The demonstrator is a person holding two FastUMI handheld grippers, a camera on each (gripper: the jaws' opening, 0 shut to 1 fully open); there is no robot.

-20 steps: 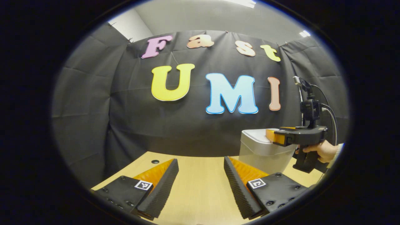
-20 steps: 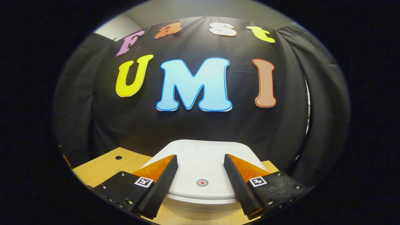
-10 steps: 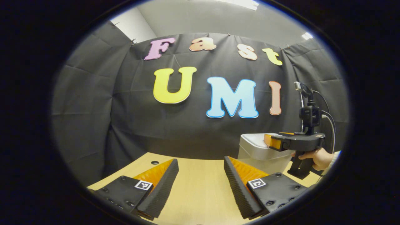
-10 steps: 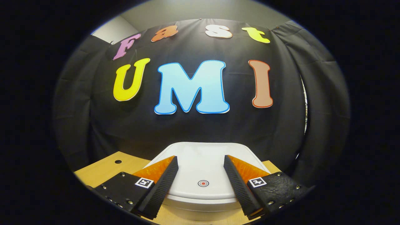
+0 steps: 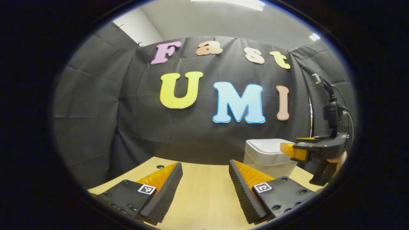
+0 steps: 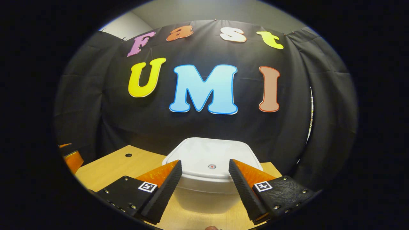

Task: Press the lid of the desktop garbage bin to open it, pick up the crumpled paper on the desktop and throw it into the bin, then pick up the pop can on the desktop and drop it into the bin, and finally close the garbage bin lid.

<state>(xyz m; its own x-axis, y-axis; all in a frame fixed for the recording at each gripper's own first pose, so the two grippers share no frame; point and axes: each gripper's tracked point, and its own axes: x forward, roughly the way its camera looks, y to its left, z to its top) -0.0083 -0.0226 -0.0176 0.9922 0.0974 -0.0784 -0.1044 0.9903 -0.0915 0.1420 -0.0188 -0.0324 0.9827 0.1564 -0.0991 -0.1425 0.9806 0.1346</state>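
A white desktop bin [image 6: 209, 179] stands on the wooden table with its lid [image 6: 211, 158] shut; a small red dot marks the lid's front. My right gripper [image 6: 205, 166] is open, its fingers just short of the bin's front and spread to either side of it, touching nothing. In the left gripper view the same bin [image 5: 266, 158] sits at the right, and the right gripper [image 5: 289, 150] hovers beside its right edge, held by a hand [image 5: 340, 158]. My left gripper [image 5: 205, 166] is open over bare tabletop with nothing between its fingers.
The wooden table [image 5: 204, 191] runs back to the black cloth wall, with a small round hole [image 5: 160, 166] near its far edge. The left gripper's finger [image 6: 73, 158] shows at the far left of the right gripper view.
My right gripper has drawn back and up from over the lid, so the bin looks smaller and its front wall now shows. The left gripper has barely moved.
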